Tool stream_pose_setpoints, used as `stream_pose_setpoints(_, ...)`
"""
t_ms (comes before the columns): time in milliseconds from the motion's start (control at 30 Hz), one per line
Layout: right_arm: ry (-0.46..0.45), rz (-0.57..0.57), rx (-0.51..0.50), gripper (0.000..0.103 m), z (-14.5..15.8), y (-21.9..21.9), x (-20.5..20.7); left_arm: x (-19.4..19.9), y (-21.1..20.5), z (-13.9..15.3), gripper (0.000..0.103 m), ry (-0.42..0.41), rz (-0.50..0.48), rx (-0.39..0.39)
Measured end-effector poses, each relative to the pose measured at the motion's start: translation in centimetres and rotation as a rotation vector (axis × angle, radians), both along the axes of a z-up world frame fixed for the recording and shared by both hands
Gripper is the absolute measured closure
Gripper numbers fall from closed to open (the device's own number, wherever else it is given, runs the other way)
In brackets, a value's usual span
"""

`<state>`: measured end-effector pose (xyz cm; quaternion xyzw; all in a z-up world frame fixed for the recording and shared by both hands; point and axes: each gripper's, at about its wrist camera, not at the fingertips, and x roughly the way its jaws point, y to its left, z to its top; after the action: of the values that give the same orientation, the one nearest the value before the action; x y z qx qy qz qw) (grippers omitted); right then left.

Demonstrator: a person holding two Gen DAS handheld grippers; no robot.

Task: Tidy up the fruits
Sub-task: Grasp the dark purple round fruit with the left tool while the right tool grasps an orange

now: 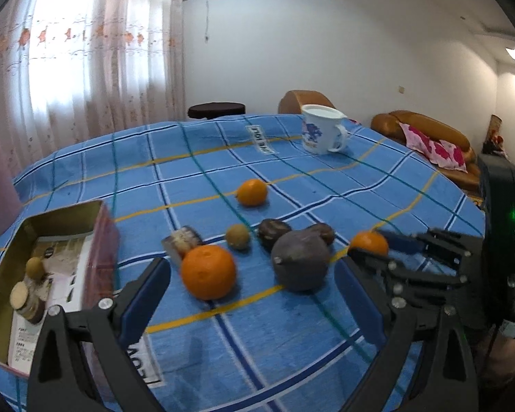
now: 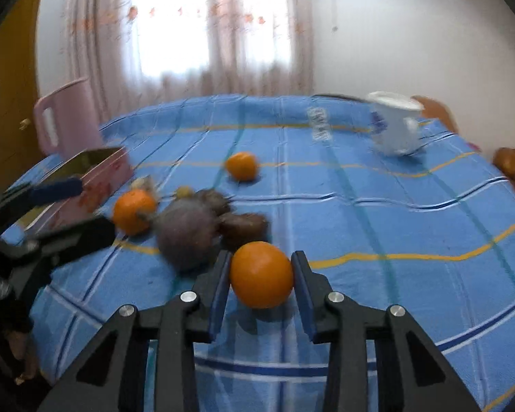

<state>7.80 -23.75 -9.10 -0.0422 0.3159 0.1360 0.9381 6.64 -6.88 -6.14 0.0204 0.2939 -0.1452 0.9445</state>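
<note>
Our right claw (image 2: pixel 261 276) grips an orange (image 2: pixel 261 274); our left claw (image 1: pixel 254 295), spread open, faces another orange (image 1: pixel 208 271) just ahead

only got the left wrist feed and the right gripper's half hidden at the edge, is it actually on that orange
Observer: Yes. In the right wrist view the right gripper has both pads touching the sides of the orange.
Operator: lifted yet
Observer: Cannot tell; a shadow lies just beneath it on the blue cloth.
Operator: what's the pink thing at my left edge
Observer: A pink jug with a handle, standing behind the box.
</note>
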Motion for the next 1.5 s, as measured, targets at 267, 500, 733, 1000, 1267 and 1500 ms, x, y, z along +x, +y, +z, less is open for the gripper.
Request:
stream_pose_setpoints(267,-0.012,-0.109,0.054,0.066,0.5,-2.9,1.2,2.1,-3.1,-1.0,0.011,0.063,-0.077,0.021)
stream_pose_setpoints(500,-0.005,-0.103,0.077,0.066,0.4,-3.2,1.3,3.6,-4.4,-2.2,0.029,0.151,-0.106,0.009)
stream_pose_setpoints(733,-0.005,-0.086,0.089,0.066,0.3,-3.3,1.2,4.1,-4.1,-2.4,0.051,0.177,-0.091,-0.041)
stream_pose_setpoints(1000,-0.074,-0.068,0.091,0.066,0.6,-3.1,0.2,3.4,-3.6,-2.2,0.051,0.142,-0.098,-0.069)
stream_pose_setpoints(1267,-0.121,-0.056,0.098,0.066,0.9,-3.1,-0.4,2.1,-3.4,-1.3,0.051,0.049,-0.072,-0.058)
stream_pose_setpoints(1500,-0.160,-0.047,0.106,0.066,1.0,-3.2,-0.9,1.4,-3.3,-0.8,0.051,-0.004,-0.051,-0.049)
